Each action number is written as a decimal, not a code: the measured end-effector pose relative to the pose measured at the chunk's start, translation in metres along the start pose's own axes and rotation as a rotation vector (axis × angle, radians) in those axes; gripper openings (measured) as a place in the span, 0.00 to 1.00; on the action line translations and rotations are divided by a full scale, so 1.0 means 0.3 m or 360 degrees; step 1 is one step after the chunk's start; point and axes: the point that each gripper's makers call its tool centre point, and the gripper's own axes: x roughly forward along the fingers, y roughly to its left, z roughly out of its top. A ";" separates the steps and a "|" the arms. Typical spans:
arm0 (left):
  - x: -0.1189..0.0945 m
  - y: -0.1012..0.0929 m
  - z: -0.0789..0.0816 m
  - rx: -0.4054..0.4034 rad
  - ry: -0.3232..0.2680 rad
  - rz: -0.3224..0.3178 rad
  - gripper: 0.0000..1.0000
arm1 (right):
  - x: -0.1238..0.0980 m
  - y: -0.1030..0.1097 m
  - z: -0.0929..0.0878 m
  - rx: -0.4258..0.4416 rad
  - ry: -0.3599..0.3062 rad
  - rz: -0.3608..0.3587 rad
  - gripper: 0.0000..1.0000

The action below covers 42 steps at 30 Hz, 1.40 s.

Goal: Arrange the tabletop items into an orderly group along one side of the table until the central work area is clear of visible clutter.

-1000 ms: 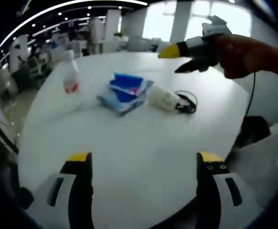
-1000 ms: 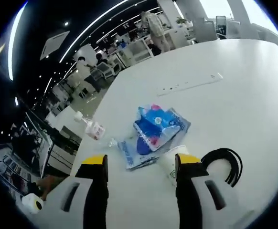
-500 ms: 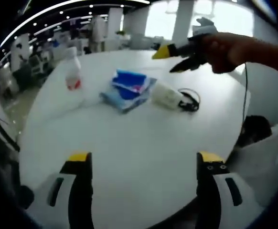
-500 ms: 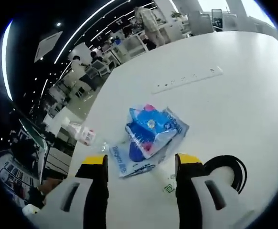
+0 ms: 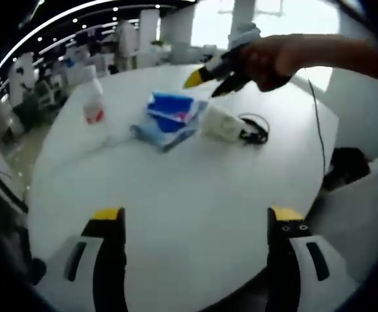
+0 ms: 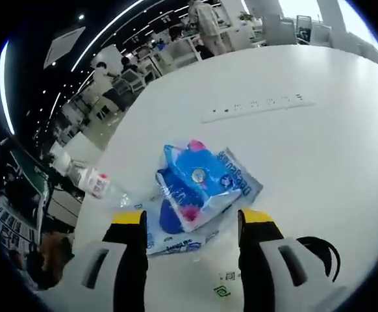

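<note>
Above blue packets (image 6: 199,188): right claw (image 6: 188,224), open.

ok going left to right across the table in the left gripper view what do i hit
plastic bottle → blue tissue packs → white cup lying on its side → black cable
</note>
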 end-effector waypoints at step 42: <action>0.033 -0.009 -0.056 0.0095 0.0117 -0.0017 0.85 | 0.116 -0.160 0.073 -0.0591 0.0018 -0.0300 0.01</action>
